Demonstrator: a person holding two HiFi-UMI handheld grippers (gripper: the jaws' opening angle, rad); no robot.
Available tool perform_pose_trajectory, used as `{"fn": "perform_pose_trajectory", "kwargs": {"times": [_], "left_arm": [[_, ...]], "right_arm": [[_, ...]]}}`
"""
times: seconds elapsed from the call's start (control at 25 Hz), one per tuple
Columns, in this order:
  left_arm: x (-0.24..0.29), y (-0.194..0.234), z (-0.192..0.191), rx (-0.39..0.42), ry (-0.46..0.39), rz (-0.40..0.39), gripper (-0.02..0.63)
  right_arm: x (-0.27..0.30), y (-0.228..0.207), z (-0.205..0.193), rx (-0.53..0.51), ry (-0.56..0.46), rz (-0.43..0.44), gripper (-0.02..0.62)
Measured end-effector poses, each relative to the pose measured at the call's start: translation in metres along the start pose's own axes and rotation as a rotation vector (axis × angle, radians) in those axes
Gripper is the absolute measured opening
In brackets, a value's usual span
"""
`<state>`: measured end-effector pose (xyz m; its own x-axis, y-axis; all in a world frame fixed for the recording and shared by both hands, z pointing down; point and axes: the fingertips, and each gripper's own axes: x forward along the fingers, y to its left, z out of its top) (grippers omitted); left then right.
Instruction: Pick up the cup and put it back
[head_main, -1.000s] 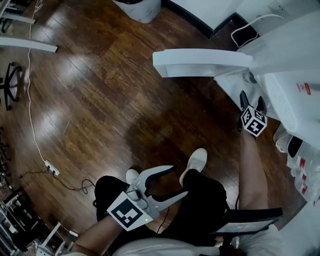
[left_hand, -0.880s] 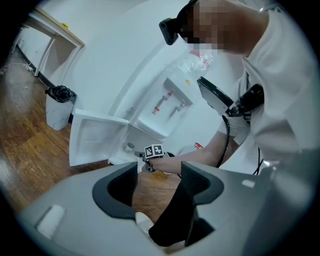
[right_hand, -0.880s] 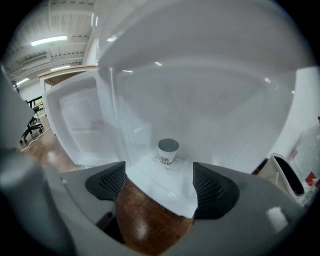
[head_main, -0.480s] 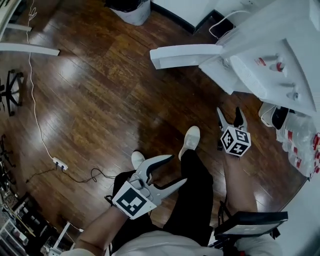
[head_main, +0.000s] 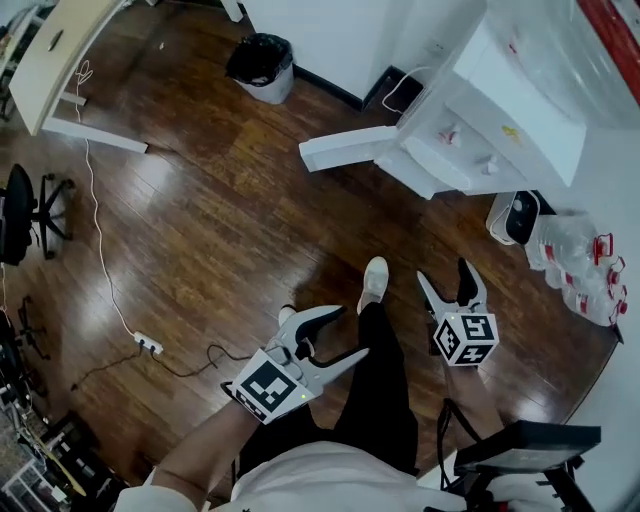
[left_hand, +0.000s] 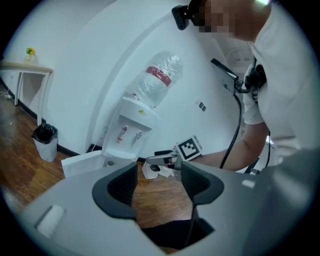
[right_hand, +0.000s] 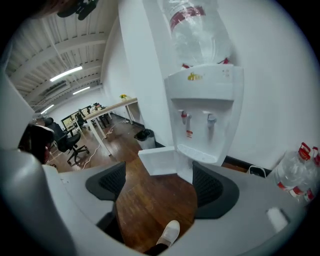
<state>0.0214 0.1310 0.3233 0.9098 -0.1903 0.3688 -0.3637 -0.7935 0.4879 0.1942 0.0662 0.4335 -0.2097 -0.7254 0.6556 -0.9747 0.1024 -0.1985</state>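
Left gripper (head_main: 345, 332), right gripper (head_main: 443, 272) wide open, empty, near white bottle-topped water dispenser (head_main: 480, 110); I saw no cup. Likely light, crushable: grip mid-wall.

Dark wood floor (head_main: 200, 230), glossy, with pale reflections. White wall (head_main: 330, 40) on the far side, black bin (head_main: 258, 66) against it. Water dispenser (head_main: 500, 110) far right (white panel jutting left at its base). Pale desk (head_main: 60, 60) far left, office chair (head_main: 25, 210) nearby. Power strip (head_main: 148, 345) on the floor, near left.
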Motion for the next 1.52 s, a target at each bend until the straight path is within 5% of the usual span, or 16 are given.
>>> {"fn": "perform_pose_trajectory", "kwargs": {"times": [0.32, 0.68, 1.08, 1.52], "left_arm": [[-0.057, -0.067, 0.076, 0.072, 0.003, -0.033, 0.256], [-0.117, -0.113, 0.138, 0.196, -0.013, -0.036, 0.256], [-0.149, -0.145, 0.166, 0.258, -0.076, -0.055, 0.256], [-0.183, -0.148, 0.157, 0.275, -0.112, -0.044, 0.256]], "right_arm": [[-0.151, 0.068, 0.091, -0.001, -0.107, 0.017, 0.425], [-0.265, 0.106, 0.125, 0.005, -0.170, -0.035, 0.428], [-0.334, 0.130, 0.132, 0.004, -0.245, -0.077, 0.435], [-0.340, 0.171, 0.126, -0.040, -0.242, -0.043, 0.436]]}}
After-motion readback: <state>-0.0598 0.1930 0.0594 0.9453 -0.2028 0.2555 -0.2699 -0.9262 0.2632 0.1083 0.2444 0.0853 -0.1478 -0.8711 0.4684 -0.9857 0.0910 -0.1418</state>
